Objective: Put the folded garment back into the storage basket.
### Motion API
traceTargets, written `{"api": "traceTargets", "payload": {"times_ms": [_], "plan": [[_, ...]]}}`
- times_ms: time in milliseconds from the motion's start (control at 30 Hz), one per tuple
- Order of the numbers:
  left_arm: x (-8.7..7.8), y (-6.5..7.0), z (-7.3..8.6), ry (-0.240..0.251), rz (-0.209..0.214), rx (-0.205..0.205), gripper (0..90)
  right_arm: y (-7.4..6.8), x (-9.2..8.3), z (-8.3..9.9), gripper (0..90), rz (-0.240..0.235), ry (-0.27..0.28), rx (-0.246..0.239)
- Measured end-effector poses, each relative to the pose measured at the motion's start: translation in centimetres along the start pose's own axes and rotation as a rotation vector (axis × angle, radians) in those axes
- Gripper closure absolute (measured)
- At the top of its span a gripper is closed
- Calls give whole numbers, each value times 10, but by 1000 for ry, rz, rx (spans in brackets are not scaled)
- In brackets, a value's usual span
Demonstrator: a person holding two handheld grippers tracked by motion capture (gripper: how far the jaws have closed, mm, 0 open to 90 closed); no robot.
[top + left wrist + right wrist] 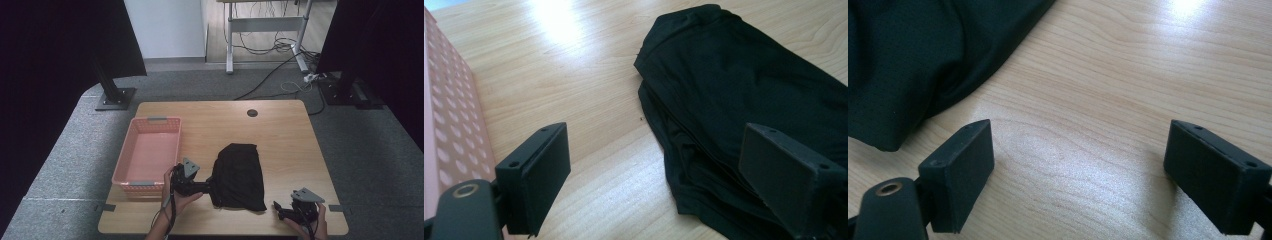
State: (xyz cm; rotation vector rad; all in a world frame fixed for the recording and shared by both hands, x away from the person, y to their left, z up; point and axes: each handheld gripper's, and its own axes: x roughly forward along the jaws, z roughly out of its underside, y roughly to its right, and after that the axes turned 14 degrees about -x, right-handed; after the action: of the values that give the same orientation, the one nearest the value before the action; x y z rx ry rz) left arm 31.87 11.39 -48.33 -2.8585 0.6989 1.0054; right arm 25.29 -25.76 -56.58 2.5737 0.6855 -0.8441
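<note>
1. I am seeing a pink perforated basket sitting along the left edge of the wooden table, its near end close to the front left corner; in the left gripper view its holed wall is running down the left side.
2. My left hand is holding the left gripper just right of the basket's near end, pointing right toward the cloth. Its jaws are standing wide apart, released, with nothing between the pads. In the left gripper view, one jaw is hanging over bare wood and the other is sitting over the cloth's near edge; I cannot tell whether it is touching the fabric.
3. A folded black garment is lying in the middle of the table, nearer the front edge than the back, its layered edges showing on the side facing the left gripper.
4. A round dark cable hole is sitting near the back edge, right of centre.
5. My right hand is holding the right gripper near the front right corner, aimed left toward the garment's near right corner. Its jaws are also spread wide, released, over bare wood, apart from the cloth.
</note>
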Motion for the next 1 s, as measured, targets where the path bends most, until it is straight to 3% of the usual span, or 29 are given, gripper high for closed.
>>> {"api": "traceTargets", "payload": {"times_ms": [167, 433, 1000], "plan": [[7, 3, -4, -2, 7, 13, 127, 0, 0, 0, 127, -1, 0, -1], [16, 3, -9, -5, 11, -6, 127, 0, 0, 0, 127, -1, 0, -1], [30, 6, -17, -28, 4, 19, 132, 0, 0, 0, 127, -2, 1, -2]]}}
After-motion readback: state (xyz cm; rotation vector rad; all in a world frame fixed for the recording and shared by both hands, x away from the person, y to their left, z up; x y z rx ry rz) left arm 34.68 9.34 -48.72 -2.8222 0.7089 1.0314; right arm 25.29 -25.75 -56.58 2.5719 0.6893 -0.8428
